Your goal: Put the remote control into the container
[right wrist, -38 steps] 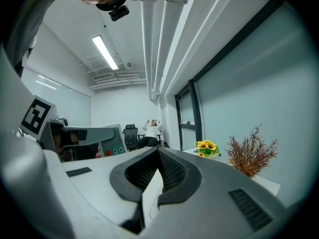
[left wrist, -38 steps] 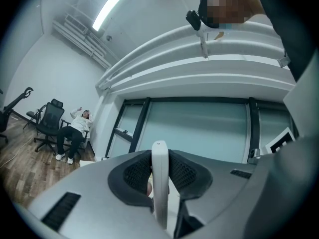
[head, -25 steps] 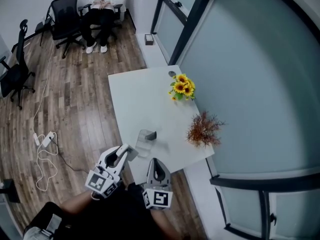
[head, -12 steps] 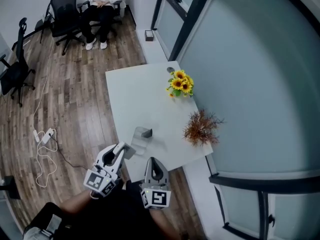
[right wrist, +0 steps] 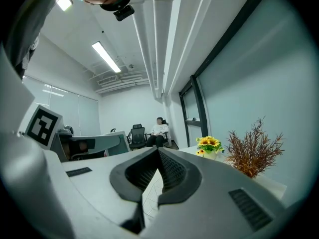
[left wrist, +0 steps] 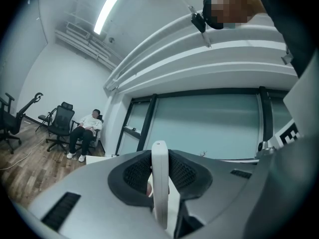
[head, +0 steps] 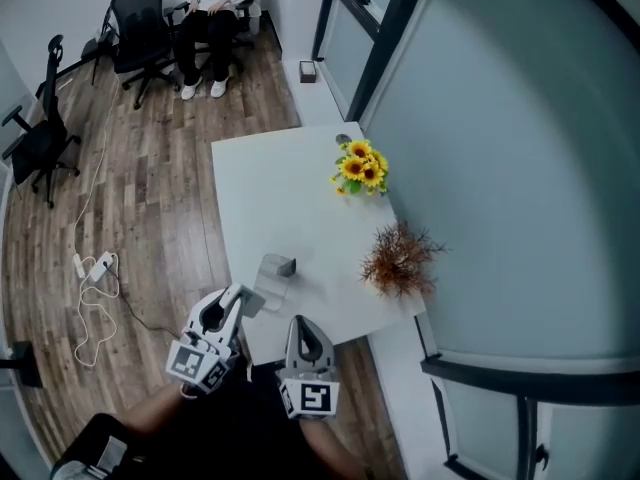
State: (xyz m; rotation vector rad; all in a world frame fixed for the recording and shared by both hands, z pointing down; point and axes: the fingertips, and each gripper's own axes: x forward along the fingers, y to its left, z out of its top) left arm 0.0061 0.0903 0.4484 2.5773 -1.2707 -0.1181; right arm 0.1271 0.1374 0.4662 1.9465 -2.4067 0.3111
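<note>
Your left tool [head: 238, 303] clamps the remote control [left wrist: 159, 193] edge-on, its long axis along the jaws, pointing at the table's [head: 270, 198] near edge. Your right tool [head: 298, 326] is closed and empty.

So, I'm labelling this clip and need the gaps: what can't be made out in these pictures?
Remote control: the left gripper view shows only its thin edge; its face is turned away.
Container: head view, too small to tell what is inside.
</note>
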